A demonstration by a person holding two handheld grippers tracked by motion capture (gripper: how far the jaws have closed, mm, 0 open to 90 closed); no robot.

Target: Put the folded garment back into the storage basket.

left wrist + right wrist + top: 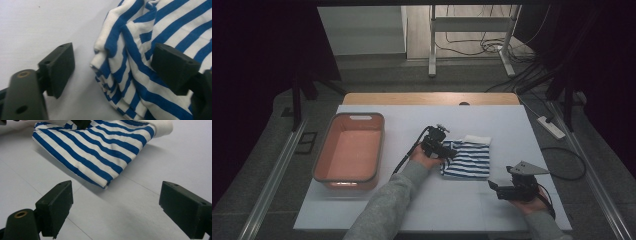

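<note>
A pink bin [349, 152] is sitting empty at nine o'clock on the white table [432, 210]. The folded striped cloth [467, 157] is lying near the centre, slightly toward three o'clock. The left gripper [451, 151] is spreading its jaws wide around the cloth's bunched edge, gripping nothing. The right gripper [493, 188] is hovering at five o'clock, jaws released, apart from the cloth.

Folded blue-and-white striped cloth [468, 159] lies on table.

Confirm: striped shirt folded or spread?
Folded. The striped shirt is a compact rectangle on the table; stacked layered edges show in the left gripper view.
</note>
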